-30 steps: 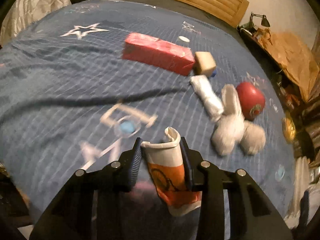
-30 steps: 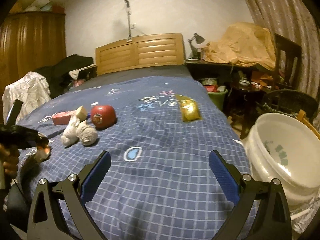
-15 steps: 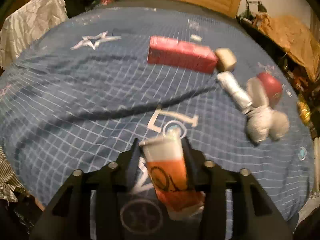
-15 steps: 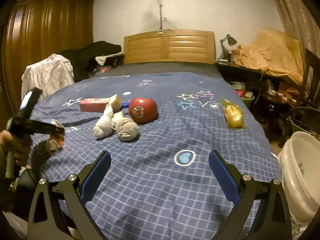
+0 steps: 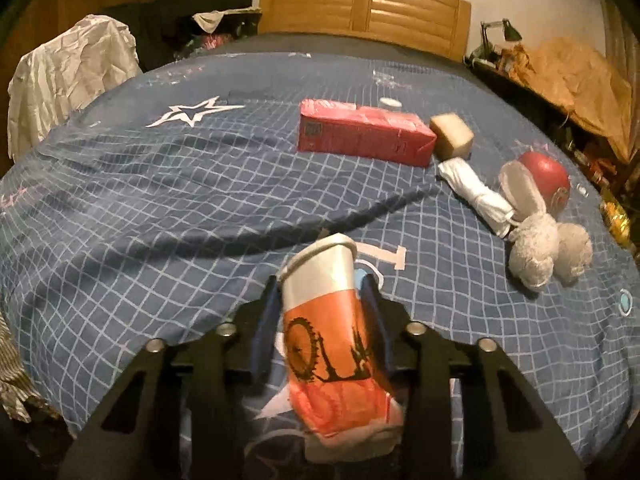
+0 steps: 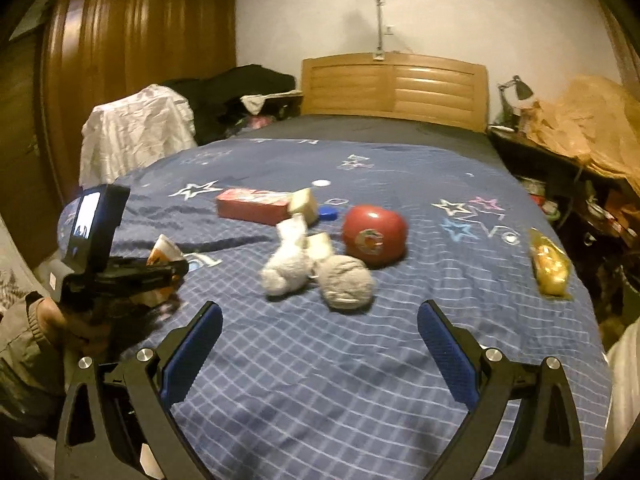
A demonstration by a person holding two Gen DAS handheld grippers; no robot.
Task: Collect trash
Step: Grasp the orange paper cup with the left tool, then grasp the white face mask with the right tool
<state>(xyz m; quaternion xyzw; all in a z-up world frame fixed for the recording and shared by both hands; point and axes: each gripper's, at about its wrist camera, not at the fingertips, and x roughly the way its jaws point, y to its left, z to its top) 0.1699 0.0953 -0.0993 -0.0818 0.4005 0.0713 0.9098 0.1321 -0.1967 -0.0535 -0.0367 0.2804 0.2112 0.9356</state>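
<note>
While the left gripper (image 5: 322,300) is closing its jaws on the crushed paper cup (image 5: 332,332) above the bed's near edge, the right gripper (image 6: 320,344), jaws wide and empty, is hovering; binning the cup seems next.

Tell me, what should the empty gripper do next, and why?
Probably reach forward and down to the gray sock ball, the closest thing in front of the right gripper. That gripper is wide open with nothing in it. The left gripper is busy: its jaws are closing on the crushed orange paper cup, so it can't take anything else yet.
</note>
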